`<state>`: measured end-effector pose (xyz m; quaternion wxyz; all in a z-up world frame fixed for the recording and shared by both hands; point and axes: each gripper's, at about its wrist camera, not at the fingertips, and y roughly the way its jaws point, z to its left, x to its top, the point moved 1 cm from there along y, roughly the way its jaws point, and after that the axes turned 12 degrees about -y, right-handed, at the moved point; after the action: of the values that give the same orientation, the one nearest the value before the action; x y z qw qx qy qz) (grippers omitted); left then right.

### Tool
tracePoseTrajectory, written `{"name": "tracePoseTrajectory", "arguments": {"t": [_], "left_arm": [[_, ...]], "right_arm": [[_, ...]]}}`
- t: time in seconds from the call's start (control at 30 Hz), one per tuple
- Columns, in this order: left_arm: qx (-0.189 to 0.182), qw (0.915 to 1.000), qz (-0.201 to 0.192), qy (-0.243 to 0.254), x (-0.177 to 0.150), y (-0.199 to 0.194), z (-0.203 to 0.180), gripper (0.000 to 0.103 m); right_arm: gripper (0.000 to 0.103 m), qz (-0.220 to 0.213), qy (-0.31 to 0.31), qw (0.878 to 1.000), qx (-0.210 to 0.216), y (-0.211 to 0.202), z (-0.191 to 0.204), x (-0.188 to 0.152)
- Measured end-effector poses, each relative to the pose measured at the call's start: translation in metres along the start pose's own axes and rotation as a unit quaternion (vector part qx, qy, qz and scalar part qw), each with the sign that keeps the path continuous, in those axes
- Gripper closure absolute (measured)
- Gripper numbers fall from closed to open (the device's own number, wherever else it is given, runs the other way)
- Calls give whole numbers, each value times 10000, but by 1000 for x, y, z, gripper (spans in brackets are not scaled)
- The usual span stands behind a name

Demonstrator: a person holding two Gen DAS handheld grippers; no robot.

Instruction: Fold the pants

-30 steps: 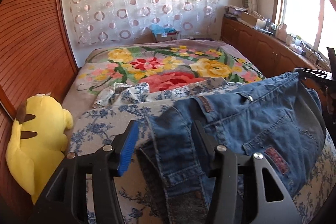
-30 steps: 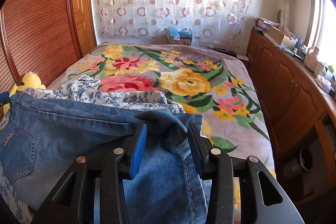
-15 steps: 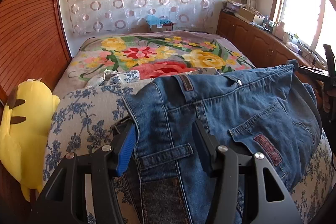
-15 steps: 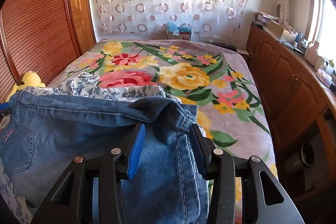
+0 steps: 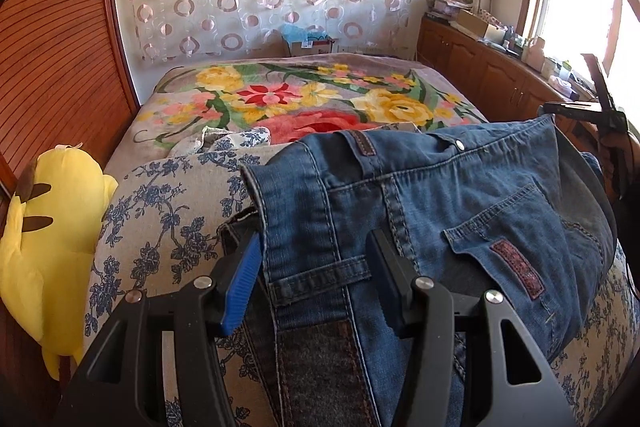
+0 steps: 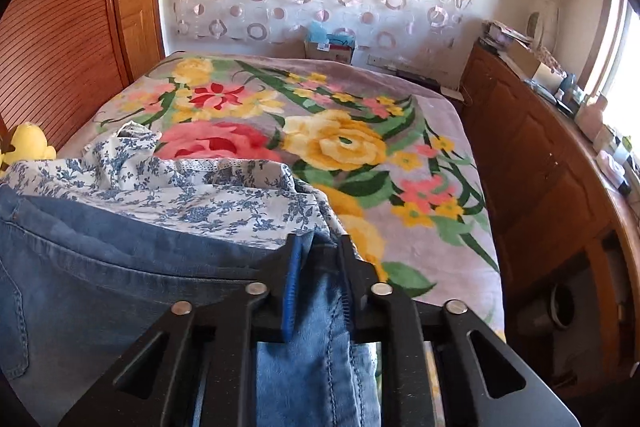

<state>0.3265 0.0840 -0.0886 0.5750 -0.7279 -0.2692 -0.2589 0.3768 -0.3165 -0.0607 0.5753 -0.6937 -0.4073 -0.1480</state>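
Holding the jeans (image 5: 420, 195) by the waistband over the bed (image 6: 360, 115), above a blue-print cloth (image 6: 208, 195); step in hand looks like stretching the waist level before laying it down. Best to keep both ends at one height and taut, so the legs hang straight. Left tool (image 5: 316, 267): spread wide, denim lying between the pads, not visibly clamped. Right tool (image 6: 318, 267): nearly pressed together, pinching a waistband edge. Yellow plush (image 5: 48, 227) at the bed's left side.
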Motion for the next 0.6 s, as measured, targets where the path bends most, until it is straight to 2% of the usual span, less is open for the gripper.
{"name": "tracePoseTrajectory", "arguments": {"t": [0.1,0.23,0.6], "left_arm": [[-23,10000,-24,21,-3,-3,0,48],[-53,10000,-71,-3,-3,-8,0,48],[-249,9995,-199,36,-14,-33,-11,48]], "right_arm": [[91,-120,222,9994,-224,-11,-10,-7],[90,-249,494,9985,8,-32,-14,-25],[69,-155,674,9964,494,-96,-10,-100]]}}
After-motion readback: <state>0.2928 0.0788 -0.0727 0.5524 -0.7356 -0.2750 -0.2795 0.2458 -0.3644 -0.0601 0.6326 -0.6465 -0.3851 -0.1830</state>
